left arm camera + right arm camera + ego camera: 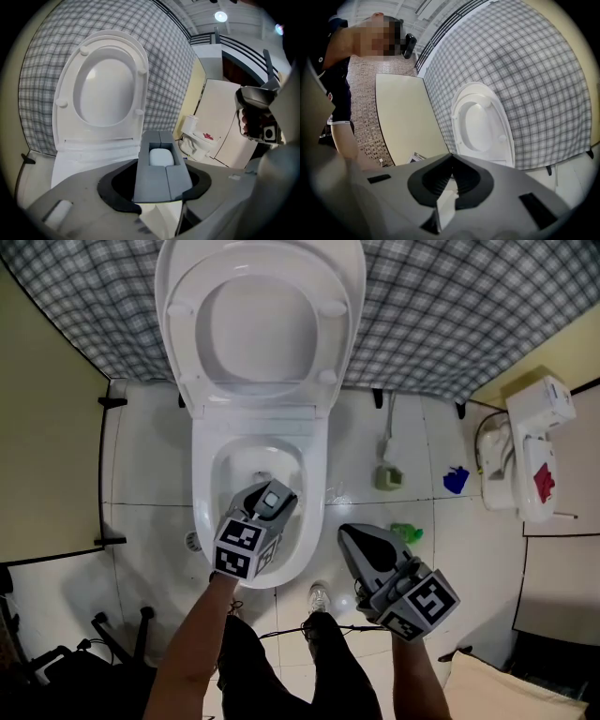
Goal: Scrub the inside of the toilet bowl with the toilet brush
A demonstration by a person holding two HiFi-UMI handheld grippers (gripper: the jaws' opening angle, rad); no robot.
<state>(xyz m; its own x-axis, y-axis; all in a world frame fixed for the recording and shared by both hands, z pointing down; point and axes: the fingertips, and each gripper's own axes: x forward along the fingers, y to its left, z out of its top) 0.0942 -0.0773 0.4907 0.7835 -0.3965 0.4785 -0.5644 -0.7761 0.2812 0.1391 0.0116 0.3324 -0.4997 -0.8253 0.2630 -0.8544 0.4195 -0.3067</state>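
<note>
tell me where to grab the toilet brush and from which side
Grip the brush high on its thin handle, coming from the side away from the wall. It seems to stand upright in its holder, so only the handle is free.

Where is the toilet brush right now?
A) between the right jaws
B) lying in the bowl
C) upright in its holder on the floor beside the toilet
C: the toilet brush stands in its holder on the floor next to the toilet.
</note>
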